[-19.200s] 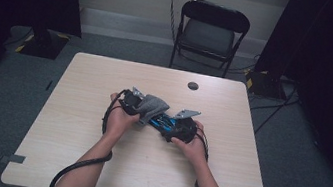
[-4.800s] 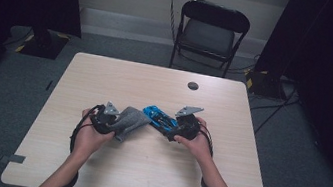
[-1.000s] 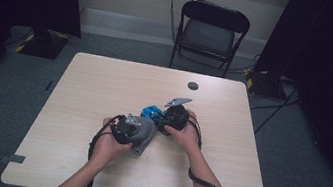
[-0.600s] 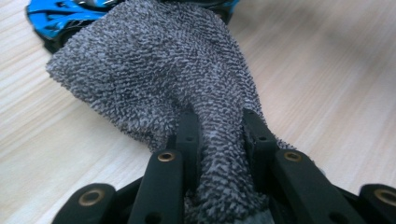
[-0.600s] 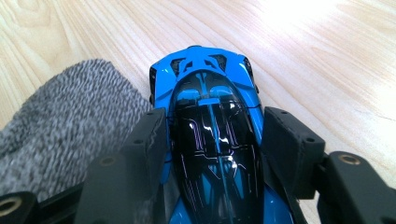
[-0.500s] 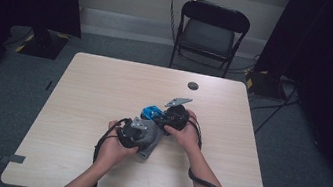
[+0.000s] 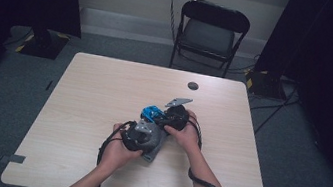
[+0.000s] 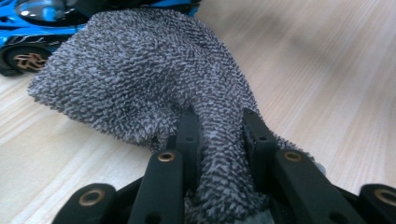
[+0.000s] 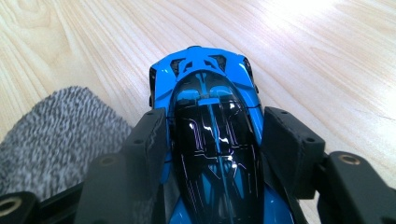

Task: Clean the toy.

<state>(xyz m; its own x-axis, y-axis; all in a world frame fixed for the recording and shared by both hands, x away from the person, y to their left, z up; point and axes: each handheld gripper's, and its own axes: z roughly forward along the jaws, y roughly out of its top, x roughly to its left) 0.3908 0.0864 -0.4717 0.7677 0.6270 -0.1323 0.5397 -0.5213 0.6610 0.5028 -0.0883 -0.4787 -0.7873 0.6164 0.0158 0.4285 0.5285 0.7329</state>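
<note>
Cloth now nearer toy car.

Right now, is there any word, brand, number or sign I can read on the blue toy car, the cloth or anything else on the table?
None: no readable text anywhere.
Glossy blue and black toy car: thin lines on the dark canopy, no letters or numbers.
Its bronze-spoked wheel: no marking readable.
Grey knobbly terry cloth: no label showing.
Pale wooden table: unmarked.

Toy car: glossy plastic, blue body with black, mirror-bright canopy. Cloth, touching the car's side: grey terry, rough looped pile, matt. Table beneath the car: pale wood-grain laminate, smooth, faint sheen. Gripper jaws: matt black plastic.
</note>
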